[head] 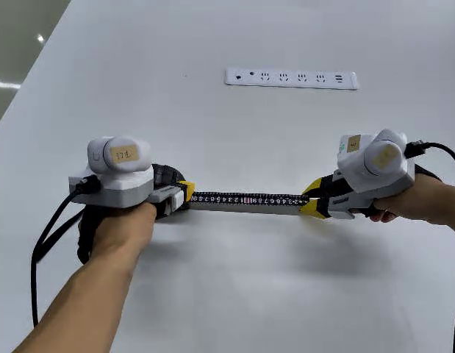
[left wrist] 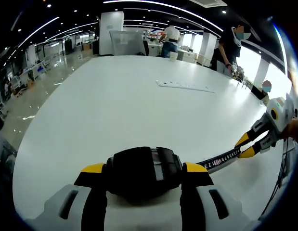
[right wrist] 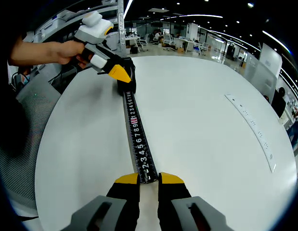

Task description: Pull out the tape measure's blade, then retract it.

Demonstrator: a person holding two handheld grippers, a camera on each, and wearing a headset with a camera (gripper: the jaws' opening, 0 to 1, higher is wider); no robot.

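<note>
The tape measure (head: 170, 190) is at the left of the head view, its black case (left wrist: 145, 171) clamped between the yellow-tipped fingers (left wrist: 93, 168) of the left gripper (head: 184, 194). In the left gripper view we see those fingers pressed against the case's two sides, with the case taking up the gap between them. From the case the blade (head: 242, 199) runs straight out to the right, printed face up, with black numbers and a few red ones partway along. Its far end is pinched by the right gripper (head: 313, 198); in the right gripper view that gripper's fingers (right wrist: 126, 179) stand nearly together with the blade's tip caught between them. The blade runs low over the white bench (head: 234, 287), level from one gripper to the other, and we cannot tell whether it touches the surface. A hand (head: 124, 228) grips the left gripper from below, and another hand (head: 407, 200) grips the right one, the two well apart. A black cable (head: 49, 234) loops down from the left gripper. Further back on the bench, well apart from the blade, a white power strip (head: 291, 78) lies flat.
</note>
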